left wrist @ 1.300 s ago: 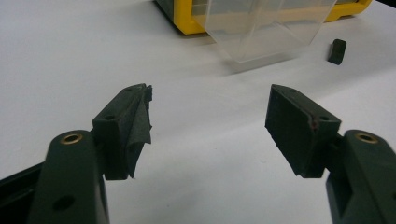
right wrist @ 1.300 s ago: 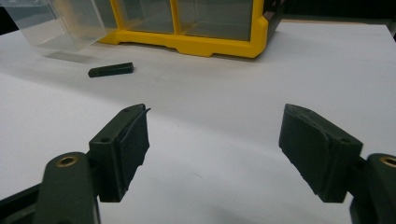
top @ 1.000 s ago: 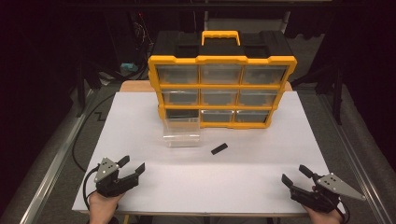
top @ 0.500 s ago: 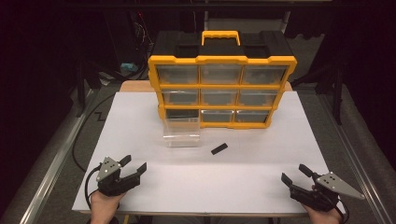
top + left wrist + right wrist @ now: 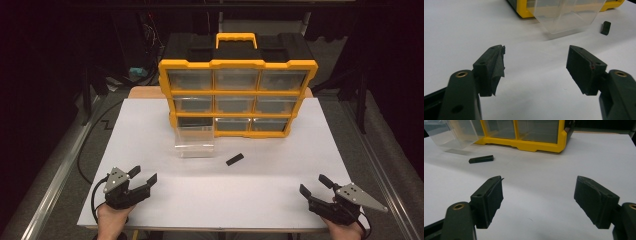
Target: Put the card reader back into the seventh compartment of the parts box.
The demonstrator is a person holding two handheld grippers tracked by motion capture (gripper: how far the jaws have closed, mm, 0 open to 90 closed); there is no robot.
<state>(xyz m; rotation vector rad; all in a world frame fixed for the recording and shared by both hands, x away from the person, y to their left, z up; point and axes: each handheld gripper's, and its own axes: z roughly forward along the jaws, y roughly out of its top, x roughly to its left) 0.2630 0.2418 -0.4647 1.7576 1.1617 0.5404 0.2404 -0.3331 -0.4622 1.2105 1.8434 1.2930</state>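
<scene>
Organizer box [image 5: 237, 95]: yellow frame + handle, black top, clear drawers. Pulled-out drawer [image 5: 194, 141]: clear, no tint. Small block [image 5: 234, 159]: black. Counter [image 5: 225, 190]: plain white. Both tongs, left [image 5: 143, 176] & right [image 5: 314, 186]: black, w/ grey plates.

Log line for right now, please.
left gripper: open, empty | right gripper: open, empty | clear plastic drawer: out on table | small black block: loose beside it

Yellow organizer [image 5: 238, 95] at table [image 5: 150, 135] rear.
</scene>
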